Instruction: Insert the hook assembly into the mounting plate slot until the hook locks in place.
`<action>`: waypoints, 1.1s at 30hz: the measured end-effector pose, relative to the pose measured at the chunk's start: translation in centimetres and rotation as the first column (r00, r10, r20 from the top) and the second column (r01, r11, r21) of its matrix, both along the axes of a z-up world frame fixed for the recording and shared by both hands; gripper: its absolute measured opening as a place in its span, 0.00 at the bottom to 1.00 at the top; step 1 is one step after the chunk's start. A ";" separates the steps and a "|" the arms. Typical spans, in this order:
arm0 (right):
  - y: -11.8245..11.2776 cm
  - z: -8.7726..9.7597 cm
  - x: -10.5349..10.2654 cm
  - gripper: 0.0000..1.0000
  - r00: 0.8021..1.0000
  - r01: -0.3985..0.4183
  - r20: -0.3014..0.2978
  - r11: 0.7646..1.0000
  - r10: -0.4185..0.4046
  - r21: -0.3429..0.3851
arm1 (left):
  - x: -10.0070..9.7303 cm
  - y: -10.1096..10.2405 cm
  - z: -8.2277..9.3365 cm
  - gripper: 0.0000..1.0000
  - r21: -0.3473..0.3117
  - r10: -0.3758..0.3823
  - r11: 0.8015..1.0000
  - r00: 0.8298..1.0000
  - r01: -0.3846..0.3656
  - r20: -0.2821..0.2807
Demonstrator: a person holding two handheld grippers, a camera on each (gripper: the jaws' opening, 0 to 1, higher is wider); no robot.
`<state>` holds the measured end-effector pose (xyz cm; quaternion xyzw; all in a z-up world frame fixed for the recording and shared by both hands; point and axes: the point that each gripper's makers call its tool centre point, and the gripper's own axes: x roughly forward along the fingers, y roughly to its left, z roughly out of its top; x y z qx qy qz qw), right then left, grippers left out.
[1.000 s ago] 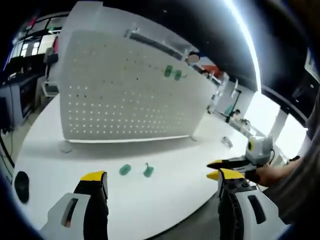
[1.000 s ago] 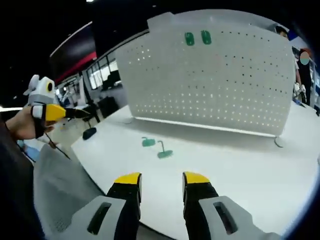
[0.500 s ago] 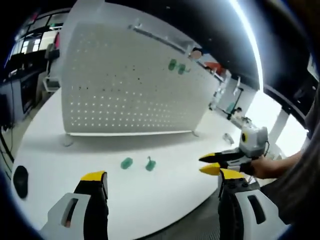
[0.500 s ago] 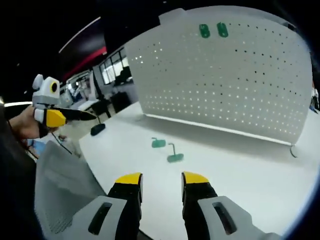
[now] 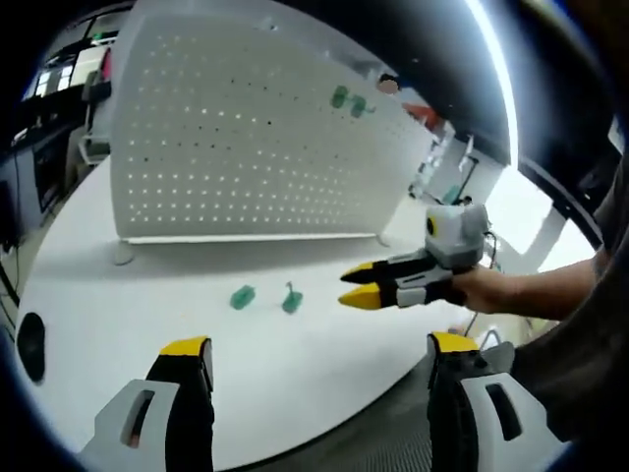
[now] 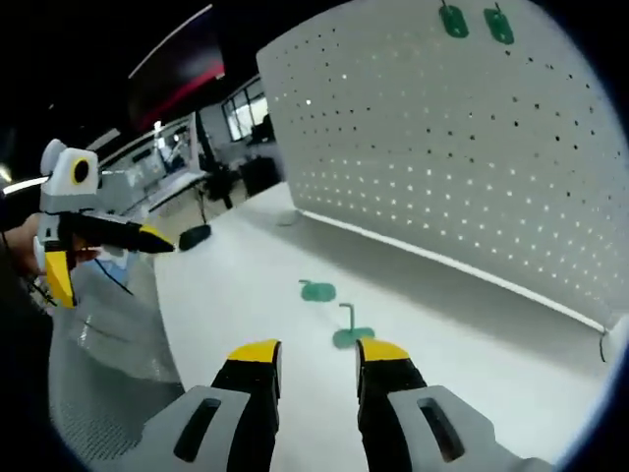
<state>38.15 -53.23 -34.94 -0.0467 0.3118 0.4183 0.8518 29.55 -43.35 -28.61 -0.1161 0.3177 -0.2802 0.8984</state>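
Note:
A white pegboard mounting plate [image 5: 246, 138] [image 6: 442, 167] stands upright on the white table [image 5: 295, 383]. Two green hooks [image 5: 347, 100] [image 6: 475, 22] hang near its top. On the table lie a flat green piece [image 5: 242, 296] [image 6: 317, 291] and a green hook assembly with an upright stem [image 5: 292, 300] [image 6: 350, 334]. My left gripper [image 5: 319, 346] is wide open and hangs back at the table's near edge; it also shows as the left gripper [image 6: 108, 261]. My right gripper [image 6: 318, 352] [image 5: 360, 285] is narrowly open and empty, just short of the hook assembly.
A black oval object [image 5: 31, 344] [image 6: 195, 236] lies near the table's edge. A person's hand [image 5: 491, 290] holds the right gripper. Desks and equipment fill the room behind the plate. The table rim [image 6: 167, 324] runs close under both grippers.
My right gripper has moved forward over the table, closing on the two green pieces. The left gripper has stayed back at the table's edge, still wide open.

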 end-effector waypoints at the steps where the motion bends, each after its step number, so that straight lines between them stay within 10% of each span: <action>1: 0.3 -0.3 0.3 0.29 1.000 -0.008 -0.007 1.000 0.008 -0.002 | 0.0 0.0 -0.1 0.91 0.002 -0.002 1.000 1.000 0.002 -0.003; 20: 2.9 -4.7 5.5 0.19 0.985 -0.159 -0.073 0.985 0.154 -0.064 | 0.0 1.6 -1.4 0.92 0.024 0.014 1.000 0.998 -0.013 -0.053; 33: 4.3 -5.8 5.4 0.07 0.930 -0.356 -0.128 0.930 0.344 -0.092 | 0.3 2.0 -2.0 0.91 0.029 0.037 0.999 0.996 -0.035 -0.078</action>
